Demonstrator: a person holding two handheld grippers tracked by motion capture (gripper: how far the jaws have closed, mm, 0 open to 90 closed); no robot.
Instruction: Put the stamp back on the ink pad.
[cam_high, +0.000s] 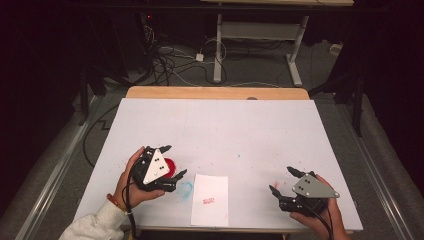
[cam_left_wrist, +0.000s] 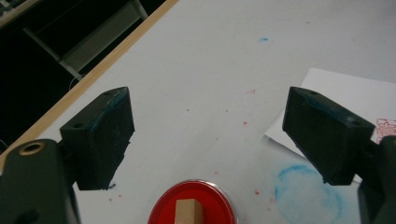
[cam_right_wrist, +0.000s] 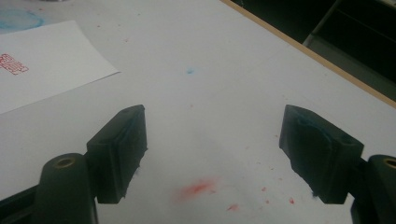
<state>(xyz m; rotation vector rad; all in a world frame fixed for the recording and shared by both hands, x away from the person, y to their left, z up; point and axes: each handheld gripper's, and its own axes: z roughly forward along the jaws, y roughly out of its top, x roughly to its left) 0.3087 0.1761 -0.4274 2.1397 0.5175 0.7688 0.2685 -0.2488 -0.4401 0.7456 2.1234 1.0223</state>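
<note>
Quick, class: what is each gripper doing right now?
Left gripper: open, holding nothing, above the red ink pad.
Right gripper: open, holding nothing.

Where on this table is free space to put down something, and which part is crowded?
The far half of the white table top, up to the wooden edge, is bare. So is the strip between the paper sheet and the right gripper. It is crowded near the left gripper: red ink pad, blue ring stain and sheet lie close together.
</note>
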